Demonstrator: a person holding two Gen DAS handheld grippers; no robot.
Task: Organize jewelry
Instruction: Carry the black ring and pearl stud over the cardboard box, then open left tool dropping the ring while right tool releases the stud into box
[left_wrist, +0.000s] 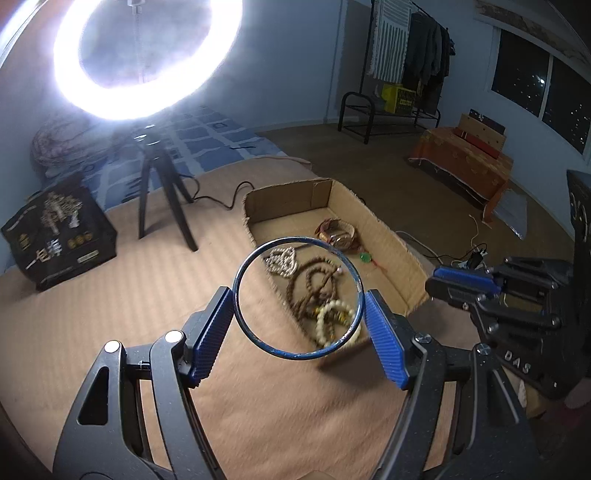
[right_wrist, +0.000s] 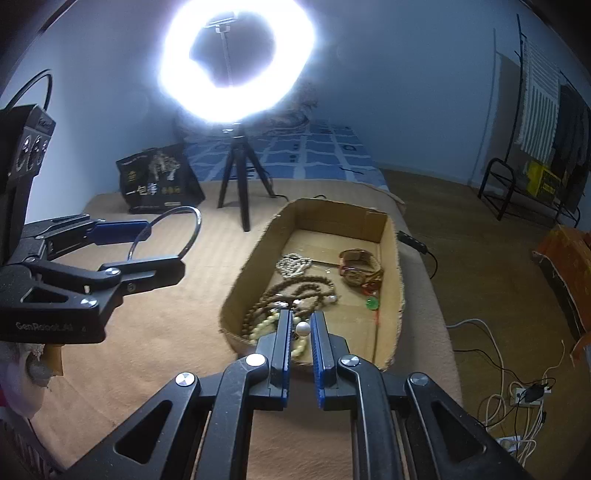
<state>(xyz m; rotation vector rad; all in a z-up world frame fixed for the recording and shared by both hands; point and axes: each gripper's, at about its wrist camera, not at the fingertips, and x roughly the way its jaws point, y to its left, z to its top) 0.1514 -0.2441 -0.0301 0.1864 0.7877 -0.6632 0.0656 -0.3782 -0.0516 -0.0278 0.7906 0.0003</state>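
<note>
A pearl (right_wrist: 303, 328), seen only in the right wrist view, is clamped by the right gripper (right_wrist: 300, 325); a bangle (left_wrist: 298, 298) is clamped in the left gripper (left_wrist: 299, 306).

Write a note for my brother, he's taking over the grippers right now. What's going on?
Left gripper: fingers clamp a blue bangle by its sides, held above the tan bedcover, beside the cardboard box.
Right gripper: nearly shut on a small white pearl bead, over the box's near end.
In the box: bead necklaces, a watch, a green pendant.
Left to do: bangle and pearl aren't set down yet.
</note>
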